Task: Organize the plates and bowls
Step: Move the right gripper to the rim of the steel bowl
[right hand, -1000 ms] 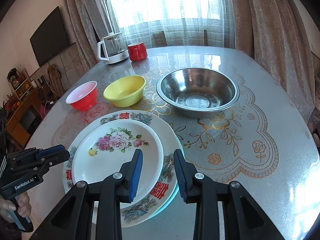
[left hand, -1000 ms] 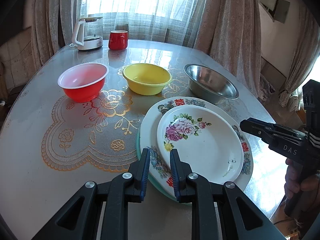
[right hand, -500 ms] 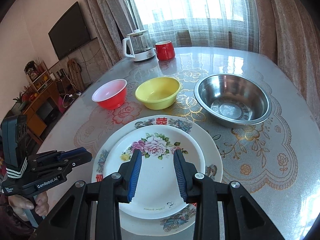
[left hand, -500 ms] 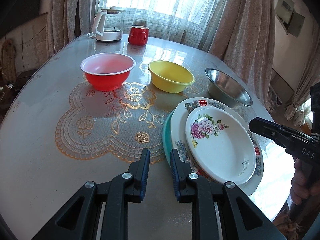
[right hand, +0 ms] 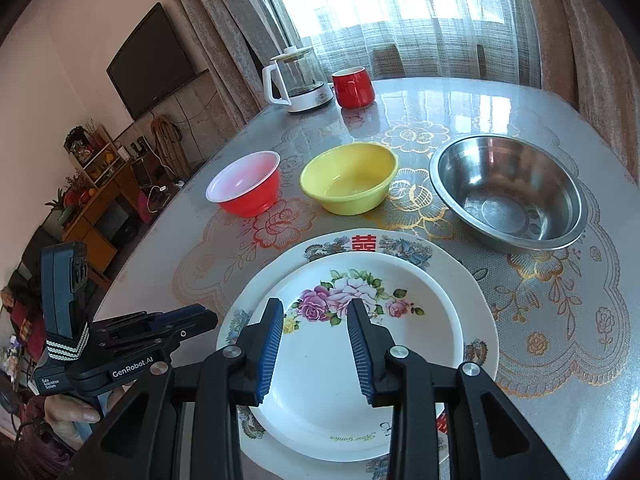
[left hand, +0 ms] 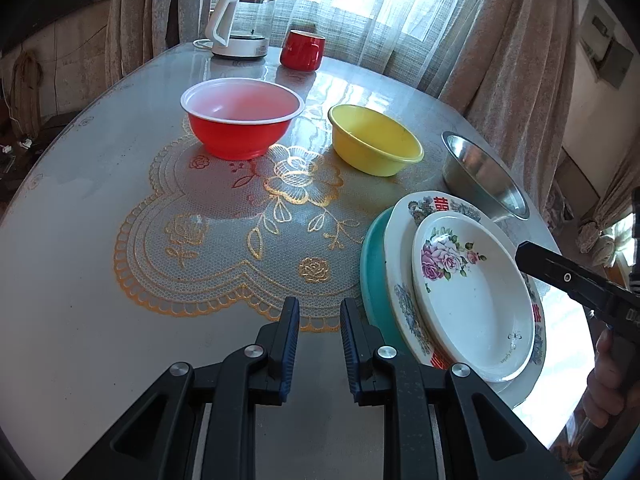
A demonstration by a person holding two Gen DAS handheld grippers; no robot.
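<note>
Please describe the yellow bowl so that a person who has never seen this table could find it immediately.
On the round table, three bowls stand in a row behind the stack of plates. The yellow bowl is the middle one, between the red bowl and the steel bowl. It alone is yellow inside and out.

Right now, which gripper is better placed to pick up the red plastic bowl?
Left, probably. The left gripper points across bare table toward the red plastic bowl, its jaws empty. The right gripper hovers over the stacked flowered plate, farther away.
</note>
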